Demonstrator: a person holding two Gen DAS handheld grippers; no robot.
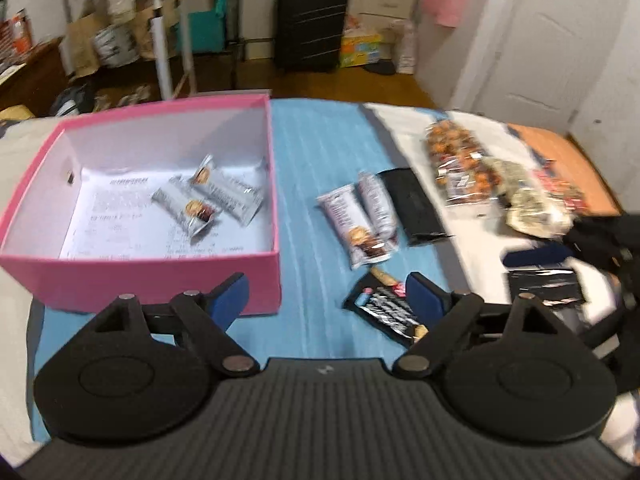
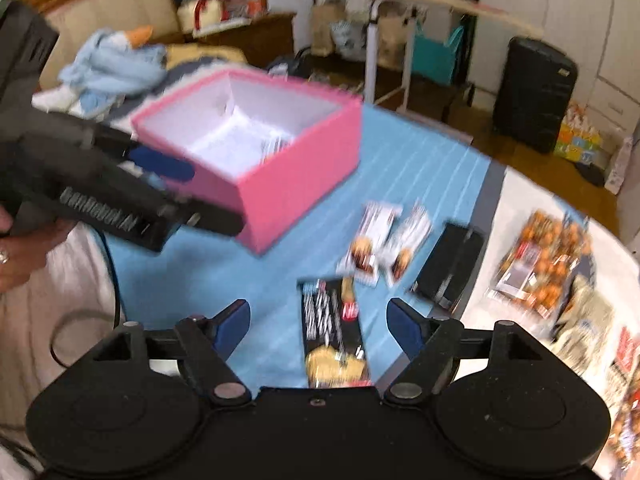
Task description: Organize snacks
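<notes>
Inside the pink box (image 1: 152,264), which sits at about ten o'clock from your left claw (image 1: 326,300), two silver cookie packets (image 1: 208,196) already lie on the white printed liner, so you have made a start and no more. Most of the snacks are outside it on the blue cloth (image 1: 316,152): a pair of matching silver cookie packets (image 1: 362,220) side by side at twelve o'clock from the left claw, a plain black pouch (image 1: 416,208) just beside them at one o'clock, and a black biscuit pack (image 2: 334,336) lying nearest to you. Farther off at two o'clock, on the white and orange part of the surface, a clear bag of orange snacks (image 1: 460,160) and a heap of other wrappers, too blurred to name, wait their turn. Your left claw stands wide open and empty, one blue pad close to the box's near wall. Your right claw (image 2: 316,328) is also spread open with nothing pressed between its pads, and the black biscuit pack lies directly between the fingers at twelve o'clock, so I judge that pack is your next pick. By my reckoning you are roughly a quarter of the way through.
</notes>
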